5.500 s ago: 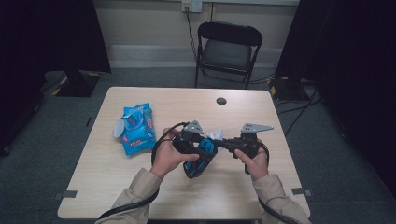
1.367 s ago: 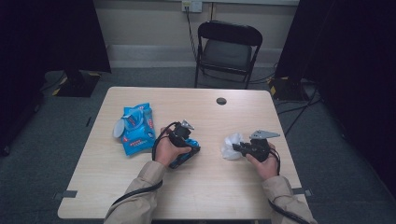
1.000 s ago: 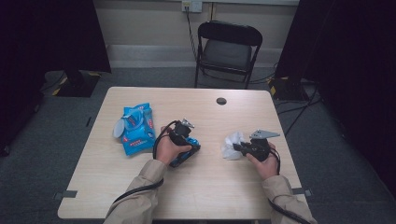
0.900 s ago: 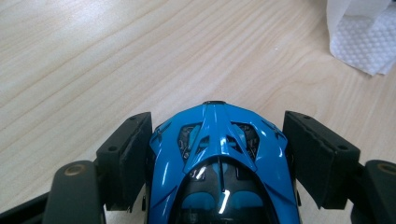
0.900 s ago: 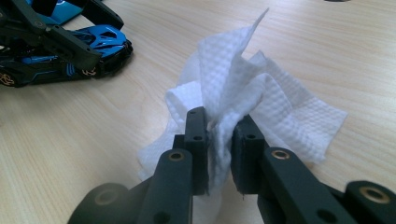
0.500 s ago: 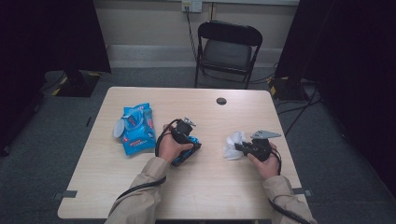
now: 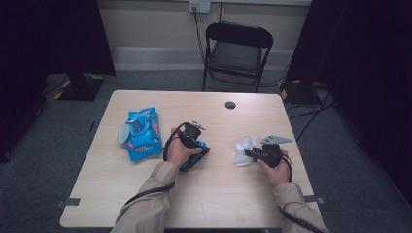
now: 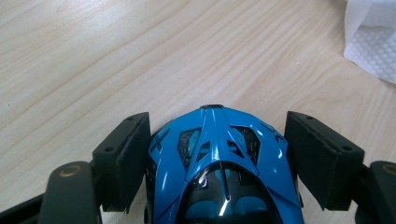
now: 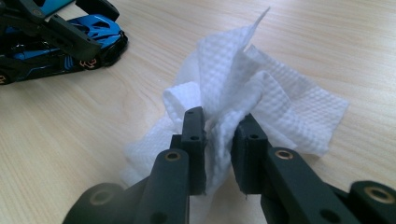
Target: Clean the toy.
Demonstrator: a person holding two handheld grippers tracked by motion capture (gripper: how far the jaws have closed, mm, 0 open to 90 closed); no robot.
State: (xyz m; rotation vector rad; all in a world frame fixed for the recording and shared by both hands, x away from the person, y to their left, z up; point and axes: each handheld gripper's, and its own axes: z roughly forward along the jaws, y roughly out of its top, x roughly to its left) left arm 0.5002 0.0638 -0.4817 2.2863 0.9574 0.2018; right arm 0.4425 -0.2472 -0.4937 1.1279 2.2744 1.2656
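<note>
My left tool [image 7: 198, 145] straddles the blue toy car [image 8: 219, 163], its jaws wide with a gap showing on the right side of the car, so I read it as not clamped; the jaws have barely moved. The car lies near the middle of the surface [image 7: 214, 204], its nose pointing away along the tool's own line, toward the near right. My right tool [image 9: 218, 140] is pinched nearly closed on a crumpled white paper towel [image 9: 261, 93], which rests on the surface toward the right edge. The towel sits to the right of the car, apart from it, so I judge the right hand must carry it leftward to wipe the car. A blue wipes packet [image 7: 142, 133] lies near the left edge; a dark round grommet [image 7: 230, 105] sits by the far edge. Beyond it stands a folding chair [image 7: 237, 48], with grey floor and dark curtains around.
</note>
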